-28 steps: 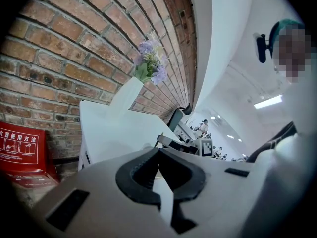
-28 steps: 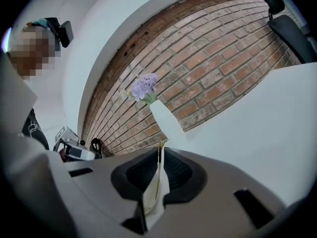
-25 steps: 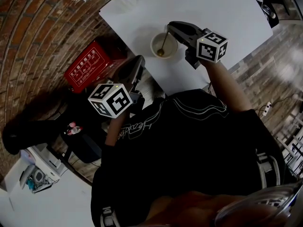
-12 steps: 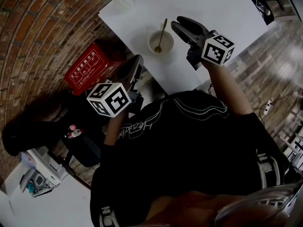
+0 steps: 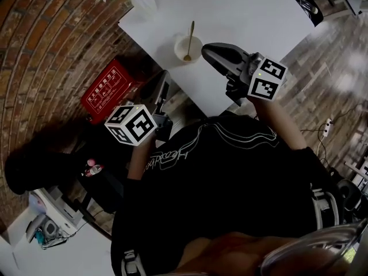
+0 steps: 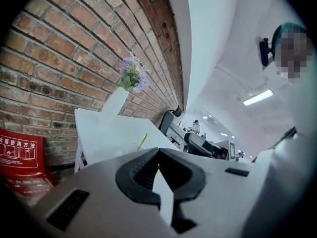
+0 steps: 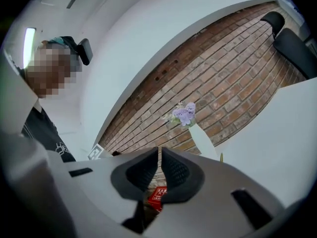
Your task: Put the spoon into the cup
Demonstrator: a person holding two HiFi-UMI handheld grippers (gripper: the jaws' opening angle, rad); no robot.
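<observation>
Both tongs are clenched on nothing: the right gripper, whose jaws have just been closing, hangs beside the cup, and the left gripper sits off the edge of the table. The spoon stands in the cup, so placing looks done — next, just keep clear.

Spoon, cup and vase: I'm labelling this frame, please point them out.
spoon (image 5: 190, 38), head view, on the handle.
cup (image 5: 177, 50), head view, on its left rim.
vase (image 5: 144, 3), head view, on its white body.
</observation>
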